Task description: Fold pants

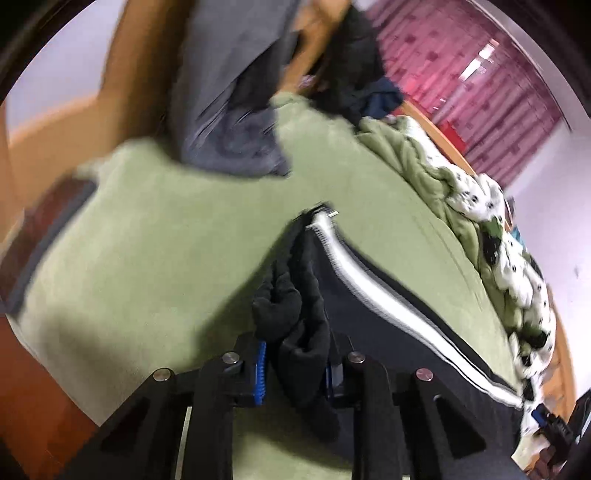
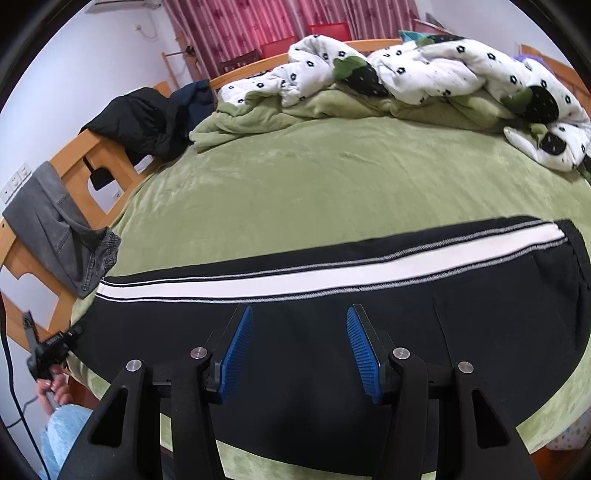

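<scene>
Two grippers are at the near edge of the bed: the left gripper [image 1: 295,369] has its blue pads clamped on a bunched black end of the track pants [image 2: 332,332], while the right gripper [image 2: 299,350] hangs over the dark cloth with its fingers well apart, gripping nothing. Black pants with a white side stripe [image 2: 258,278] lie stretched across the green bedspread [image 2: 332,177]. Farther off, grey jeans [image 2: 55,229] drape over the wooden bed frame [image 2: 92,158], and a crumpled spotted duvet [image 2: 424,70] sits before red curtains [image 2: 240,22].

Left tongs [image 1: 295,373] clamped – right tongs [image 2: 299,354] (tilted down) apart.
</scene>
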A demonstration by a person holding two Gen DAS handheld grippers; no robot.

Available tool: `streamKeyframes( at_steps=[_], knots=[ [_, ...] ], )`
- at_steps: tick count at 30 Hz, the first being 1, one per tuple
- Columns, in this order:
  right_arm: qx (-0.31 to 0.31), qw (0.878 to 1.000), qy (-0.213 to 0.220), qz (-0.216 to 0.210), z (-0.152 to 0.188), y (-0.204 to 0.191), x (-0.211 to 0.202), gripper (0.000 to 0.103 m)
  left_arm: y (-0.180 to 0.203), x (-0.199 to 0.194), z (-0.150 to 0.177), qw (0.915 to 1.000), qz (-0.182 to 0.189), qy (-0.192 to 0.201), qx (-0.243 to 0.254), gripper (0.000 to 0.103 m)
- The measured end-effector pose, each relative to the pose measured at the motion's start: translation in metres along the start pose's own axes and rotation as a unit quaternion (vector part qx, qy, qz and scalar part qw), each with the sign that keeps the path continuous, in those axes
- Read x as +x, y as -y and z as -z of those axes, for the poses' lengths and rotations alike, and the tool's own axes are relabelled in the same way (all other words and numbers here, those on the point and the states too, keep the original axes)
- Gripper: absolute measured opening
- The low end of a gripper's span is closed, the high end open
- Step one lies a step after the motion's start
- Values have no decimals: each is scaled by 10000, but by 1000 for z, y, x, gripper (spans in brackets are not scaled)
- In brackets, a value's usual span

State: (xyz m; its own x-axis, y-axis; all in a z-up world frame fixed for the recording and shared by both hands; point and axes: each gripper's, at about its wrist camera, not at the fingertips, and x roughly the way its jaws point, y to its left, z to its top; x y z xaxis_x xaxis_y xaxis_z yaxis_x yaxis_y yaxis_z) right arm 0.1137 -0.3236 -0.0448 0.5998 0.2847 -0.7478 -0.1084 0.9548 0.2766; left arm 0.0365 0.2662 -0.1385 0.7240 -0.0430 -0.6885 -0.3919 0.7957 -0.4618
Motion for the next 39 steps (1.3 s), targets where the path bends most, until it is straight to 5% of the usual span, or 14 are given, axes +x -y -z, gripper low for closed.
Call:
streamKeyframes(
  at_steps=[5,12,17,21,26,31,35,39],
  knots=[
    [25,9999,121,-7,7,16,-7,53,83,-29,-13,9945,-54,267,1014,20],
    [390,9982,459,-52,9,46,-28,53,214,-40,18,9726,451,281,2265,19],
    [409,9920,1114,436,16,63,-57,53,284,-18,72,9549,932,-41,2820,19],
    [296,9909,1148,637,24,69,-66,53,322,12,117,9453,1398,-641,2878,19],
    [90,9881,1128,1038,37,78,-74,53,353,52,187,9287,1855,-1443,2868,19],
    [43,9880,969,1202,47,86,-76,53,355,67,222,9182,1707,-1756,3113,20],
    [95,9916,769,1034,50,88,-70,53,338,57,200,9140,2023,-2288,2673,40],
    [165,9974,418,558,42,71,-50,53,316,36,172,9219,1990,-1993,2660,67]
  ],
)
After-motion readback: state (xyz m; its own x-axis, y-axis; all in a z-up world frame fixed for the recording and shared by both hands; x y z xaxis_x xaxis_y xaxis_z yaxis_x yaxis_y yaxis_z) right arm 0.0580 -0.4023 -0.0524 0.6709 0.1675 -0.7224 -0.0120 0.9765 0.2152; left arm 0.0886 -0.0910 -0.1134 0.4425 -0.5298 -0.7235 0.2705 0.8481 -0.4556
